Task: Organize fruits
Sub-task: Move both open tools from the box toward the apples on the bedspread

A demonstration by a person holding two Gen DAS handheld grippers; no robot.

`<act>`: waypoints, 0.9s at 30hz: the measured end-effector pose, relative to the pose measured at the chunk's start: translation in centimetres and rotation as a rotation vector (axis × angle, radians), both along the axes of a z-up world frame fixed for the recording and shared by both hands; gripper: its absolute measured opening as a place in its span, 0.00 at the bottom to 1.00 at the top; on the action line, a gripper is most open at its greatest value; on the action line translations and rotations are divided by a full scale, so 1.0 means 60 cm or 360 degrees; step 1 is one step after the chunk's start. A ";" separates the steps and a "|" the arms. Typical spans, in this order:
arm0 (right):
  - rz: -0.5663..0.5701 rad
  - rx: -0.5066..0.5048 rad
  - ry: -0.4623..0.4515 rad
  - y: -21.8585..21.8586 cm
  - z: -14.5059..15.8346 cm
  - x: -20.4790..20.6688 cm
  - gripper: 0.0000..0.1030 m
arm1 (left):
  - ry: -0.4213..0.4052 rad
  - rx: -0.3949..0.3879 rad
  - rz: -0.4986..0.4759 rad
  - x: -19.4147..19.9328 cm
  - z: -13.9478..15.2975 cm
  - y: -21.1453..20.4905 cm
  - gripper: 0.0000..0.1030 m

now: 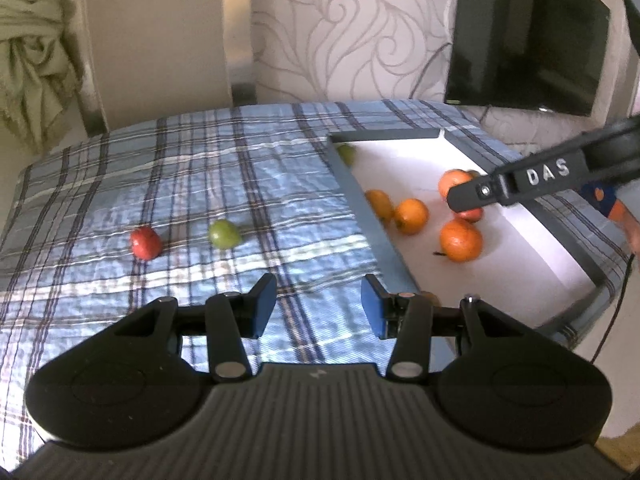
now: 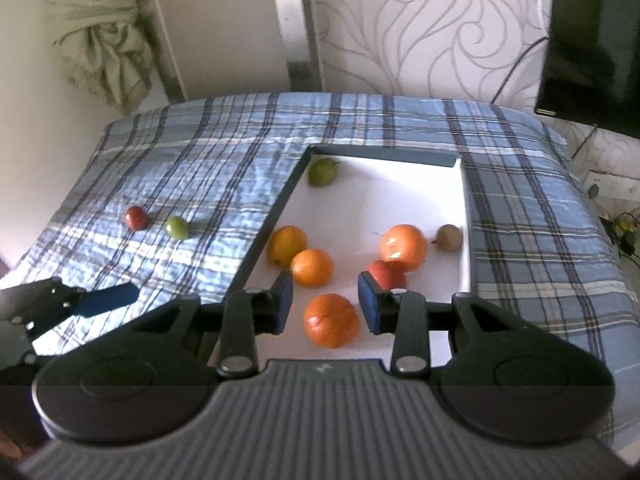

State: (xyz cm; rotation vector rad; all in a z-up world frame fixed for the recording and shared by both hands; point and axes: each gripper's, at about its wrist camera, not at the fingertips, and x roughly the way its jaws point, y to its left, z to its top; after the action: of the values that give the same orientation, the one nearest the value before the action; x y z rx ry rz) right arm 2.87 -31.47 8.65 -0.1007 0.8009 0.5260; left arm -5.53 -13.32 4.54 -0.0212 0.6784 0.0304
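Both our tongs are apart and empty: the right tongs (image 2: 325, 305) hover over the oranges in the tray (image 2: 466, 200), the left tongs (image 1: 318, 307) over the tabletop. Next we'd grab the red fruit (image 1: 146, 242) or green fruit (image 1: 224, 233) still sitting out there.

A blue plaid cloth (image 2: 192, 168) with dark and white stripes covers the desk. On it, at nine o'clock, lie a red fruit (image 2: 136, 218) and a green fruit (image 2: 177, 227). The grey-rimmed tray (image 2: 466, 200) is white inside, holding orange fruits (image 2: 312, 267). The wallpaper (image 2: 420, 28) bears pale grey swirls.
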 end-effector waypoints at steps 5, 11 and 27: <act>0.0088 -0.0003 -0.0026 0.033 0.017 -0.002 0.38 | -0.0021 -0.0002 0.0052 0.006 0.008 0.024 0.51; 0.0205 0.0021 -0.0023 0.082 0.020 -0.001 0.38 | 0.0021 0.0037 0.0080 0.007 0.002 0.052 0.51; 0.0264 0.0072 0.0098 0.171 -0.018 0.019 0.38 | 0.0145 0.0202 0.0181 0.038 -0.002 0.158 0.51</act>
State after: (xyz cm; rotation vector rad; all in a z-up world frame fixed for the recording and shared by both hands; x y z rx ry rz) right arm 4.02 -21.22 7.58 -0.1102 0.8448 0.7067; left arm -3.25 -3.82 4.43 0.0638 0.7650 0.1843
